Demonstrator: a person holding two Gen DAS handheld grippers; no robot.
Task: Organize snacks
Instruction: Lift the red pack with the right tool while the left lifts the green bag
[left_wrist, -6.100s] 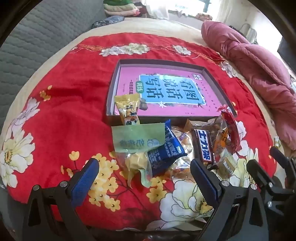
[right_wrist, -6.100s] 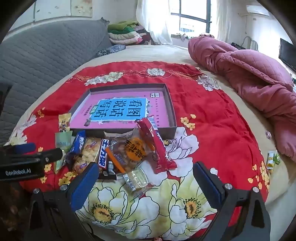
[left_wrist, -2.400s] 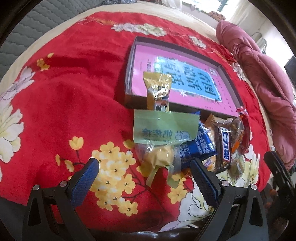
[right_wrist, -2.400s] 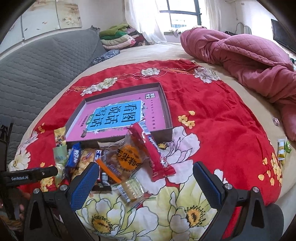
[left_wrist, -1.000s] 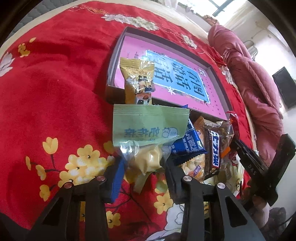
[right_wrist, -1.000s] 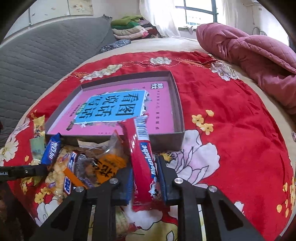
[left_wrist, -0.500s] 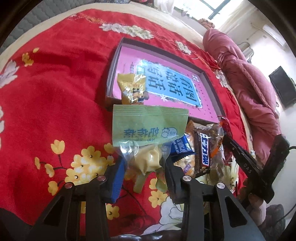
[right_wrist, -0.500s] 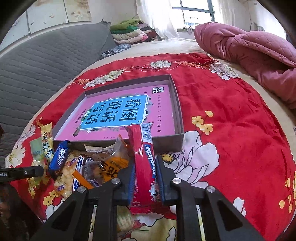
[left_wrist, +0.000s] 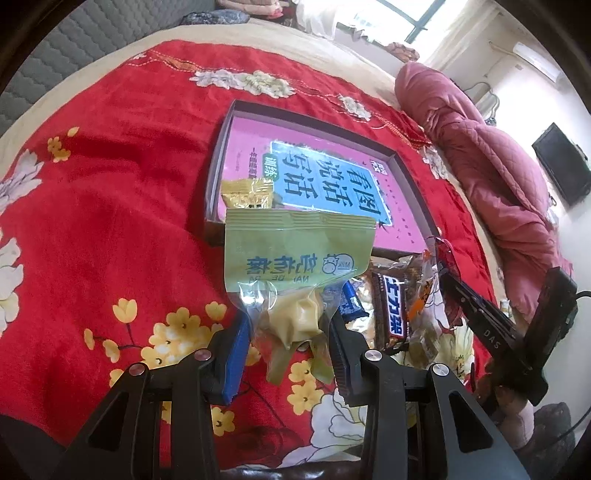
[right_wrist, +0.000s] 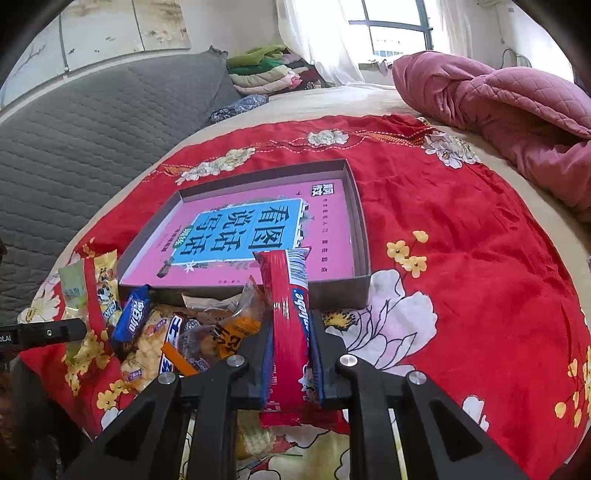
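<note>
My left gripper (left_wrist: 290, 328) is shut on a green milk-candy bag (left_wrist: 295, 254), held up in front of the shallow box (left_wrist: 218, 184). A yellow snack packet (left_wrist: 247, 194) lies on the box's near left corner. My right gripper (right_wrist: 291, 354) is shut on a red Alpenliebe stick (right_wrist: 288, 295), lifted just before the box's near wall (right_wrist: 340, 291). The box floor is pink with a blue label (right_wrist: 243, 229). A pile of loose snacks (right_wrist: 177, 332) lies on the red cloth before the box, including a Snickers bar (left_wrist: 391, 306) and a blue packet (right_wrist: 131, 312).
A red flowered cloth (right_wrist: 461, 221) covers the bed. A pink quilt (right_wrist: 498, 103) lies at the far right. A grey padded headboard (right_wrist: 92, 122) stands on the left, with folded clothes (right_wrist: 266, 70) behind. The right gripper shows at the right of the left wrist view (left_wrist: 491, 328).
Both grippers went from open to shut on their snacks about a second ago. Since then both have lifted their snacks and moved a little toward the box.
</note>
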